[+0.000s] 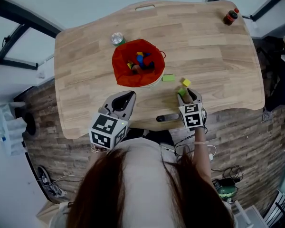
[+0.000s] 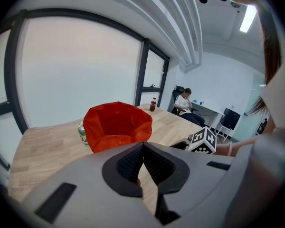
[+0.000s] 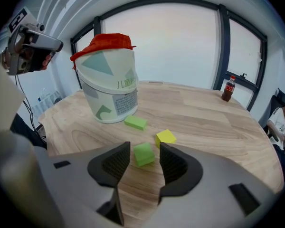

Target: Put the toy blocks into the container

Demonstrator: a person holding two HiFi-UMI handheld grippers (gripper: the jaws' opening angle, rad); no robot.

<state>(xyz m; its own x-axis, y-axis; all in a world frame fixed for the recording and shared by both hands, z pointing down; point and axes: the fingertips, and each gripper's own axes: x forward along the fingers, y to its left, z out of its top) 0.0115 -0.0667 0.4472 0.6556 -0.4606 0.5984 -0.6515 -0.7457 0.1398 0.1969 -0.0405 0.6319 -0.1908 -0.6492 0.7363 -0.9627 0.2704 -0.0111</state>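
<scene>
Several blocks were already dropped in the container, 3 were left on the table to its right, the nearest green cube bracketed untouched by the right gripper spread wide, the left gripper closed on nothing.

I log the table as pale wood with visible grain, smooth and matt. Container: printed white wall with a slight sheen, paper or plastic, I cannot tell. Its red liner is thin and crinkled. Green block and yellow block: matt, smooth faces. Right gripper and left gripper: grey matt plastic shells. Pads: black, finely ribbed. Can: shiny metal top.
</scene>
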